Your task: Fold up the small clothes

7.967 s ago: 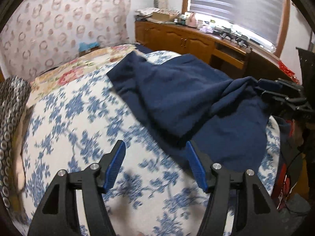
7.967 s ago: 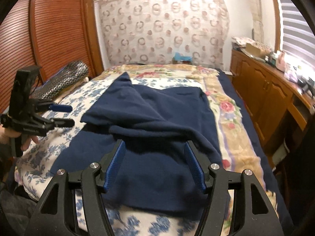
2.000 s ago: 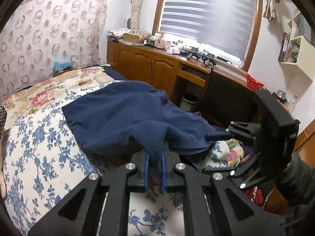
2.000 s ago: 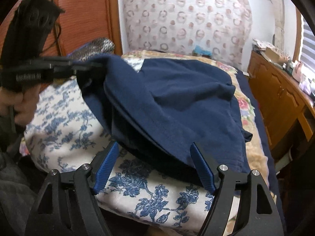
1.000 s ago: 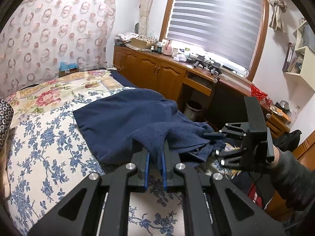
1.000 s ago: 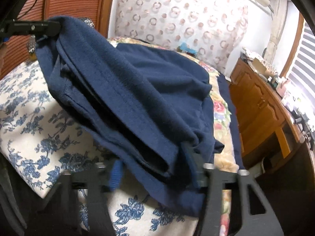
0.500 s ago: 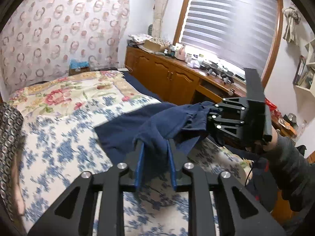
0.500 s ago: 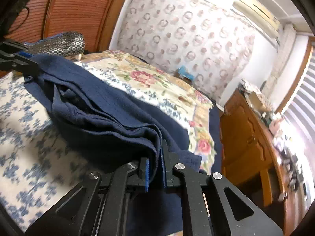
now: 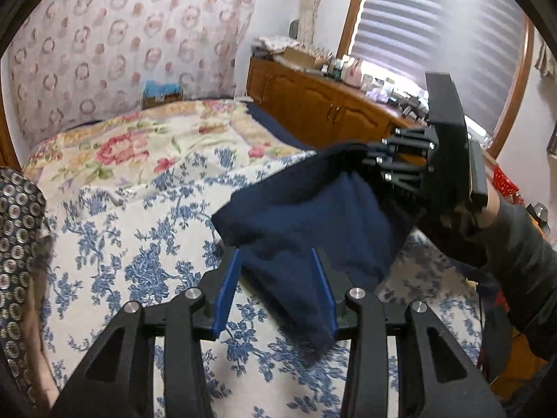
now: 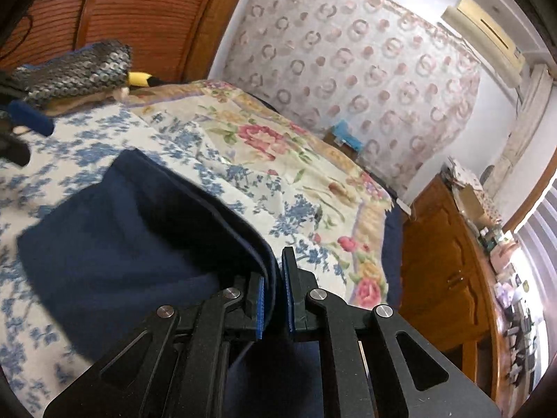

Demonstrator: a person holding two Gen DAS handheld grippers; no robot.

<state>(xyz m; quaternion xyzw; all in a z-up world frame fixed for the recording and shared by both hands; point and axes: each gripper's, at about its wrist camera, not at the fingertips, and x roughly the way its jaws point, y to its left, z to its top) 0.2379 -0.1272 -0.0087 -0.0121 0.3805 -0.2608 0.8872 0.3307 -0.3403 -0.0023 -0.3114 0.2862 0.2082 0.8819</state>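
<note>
A navy garment (image 9: 306, 216) is bunched on the blue-flowered bedcover (image 9: 139, 244). In the left wrist view my left gripper (image 9: 275, 289) stands over its near end. The jaws are opening, and a loose flap of the cloth hangs between the blue pads (image 9: 226, 289) without being pinched. My right gripper (image 9: 374, 160) holds the garment's far edge up at the right, in a person's hand. In the right wrist view that right gripper (image 10: 275, 292) is shut on a thick fold of the navy garment (image 10: 115, 230). A blue pad (image 10: 29, 120) of the left gripper shows at the far left.
Wooden cabinets (image 9: 313, 104) with clutter on top run along the bed's right side under a blinded window. A dark patterned pillow (image 9: 17, 226) lies at the bed's left edge, against ribbed wooden doors (image 10: 122, 10). A grey sleeve (image 9: 515, 244) and a red basket (image 9: 504, 184) are at the right.
My left jaws have parted and let go of the cloth. The right gripper has shut on the garment's edge and carried it across the bed, leaving it bunched smaller.
</note>
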